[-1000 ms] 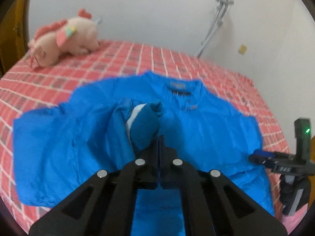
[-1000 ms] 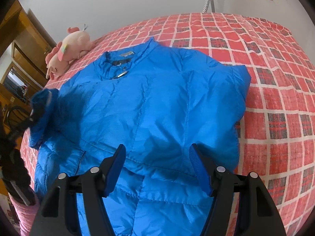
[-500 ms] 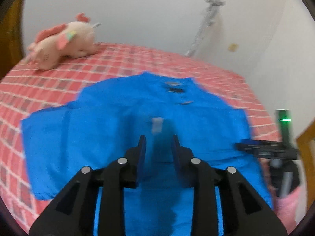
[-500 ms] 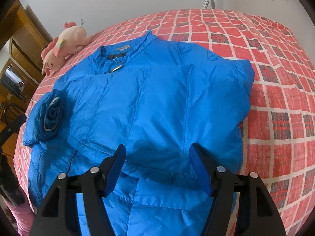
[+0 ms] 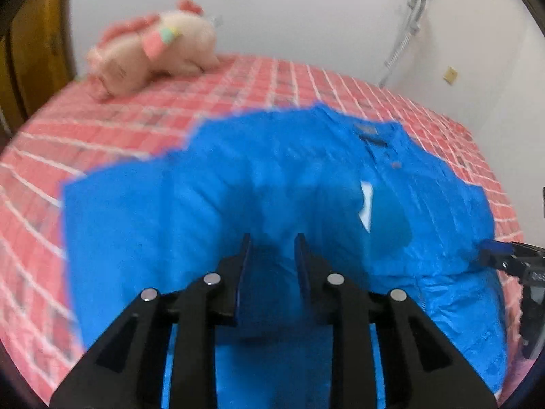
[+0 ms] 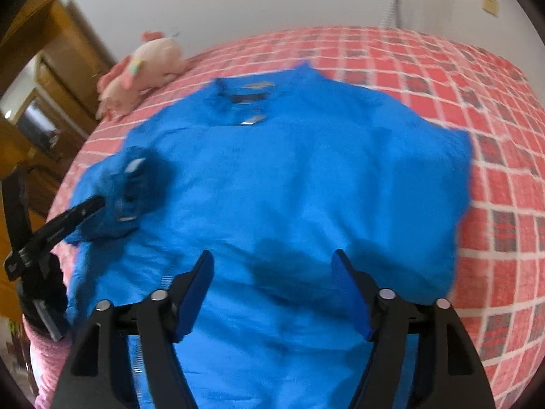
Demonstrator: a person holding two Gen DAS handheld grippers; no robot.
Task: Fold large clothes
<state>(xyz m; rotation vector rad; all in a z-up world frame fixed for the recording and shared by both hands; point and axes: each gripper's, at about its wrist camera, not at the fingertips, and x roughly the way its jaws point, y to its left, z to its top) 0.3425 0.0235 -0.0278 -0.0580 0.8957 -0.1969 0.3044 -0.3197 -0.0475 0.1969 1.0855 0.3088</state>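
A large bright blue padded jacket [image 5: 272, 177] lies spread front-up on the bed, collar at the far side [image 6: 245, 95]. One sleeve is folded in over the chest, and its cuff with a white label [image 5: 385, 218] rests there. My left gripper [image 5: 272, 248] hovers just short of that cuff, jaws a little apart with nothing between them. From the right wrist view it shows at the left by the cuff [image 6: 126, 197]. My right gripper [image 6: 272, 266] hangs over the jacket's lower half. Its jaws are opening wide and hold nothing. Its tip shows at the jacket's edge [image 5: 494, 250].
The bed has a red checked cover [image 6: 494, 136]. A pink plush toy [image 5: 153, 58] lies at its far left corner. Wooden furniture [image 6: 68, 68] stands to the left. A metal pole [image 5: 405, 34] leans on the white wall behind.
My left gripper let go of the sleeve cuff, which dropped onto the jacket's chest, and then drew back. My right gripper moved over the jacket and spread its jaws wider.
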